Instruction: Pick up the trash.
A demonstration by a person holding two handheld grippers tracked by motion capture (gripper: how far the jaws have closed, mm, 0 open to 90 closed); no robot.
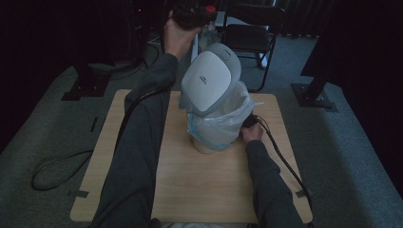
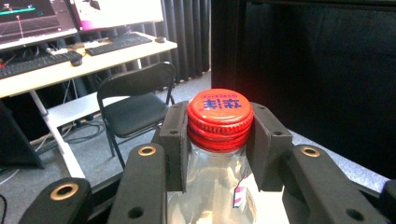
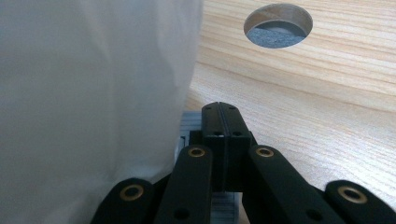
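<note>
High view: the left gripper (image 1: 194, 15) is raised far above the bin (image 1: 215, 107), gripping a bottle (image 1: 207, 32) that hangs below its jaws, probably poised to drop it in under the lifted lid (image 1: 209, 80). The right gripper (image 1: 250, 121) sits low against the bin's side, likely pressing to keep the lid up; its jaws are hard to make out here.

Left gripper view: both jaws clamp the bottle's neck just under the red cap (image 2: 219, 113); the bottle's body is cut off below.

Right gripper view: the jaws meet pad to pad, empty, with the white bag (image 3: 93, 93) just beside them and something grey beneath, half hidden
</note>
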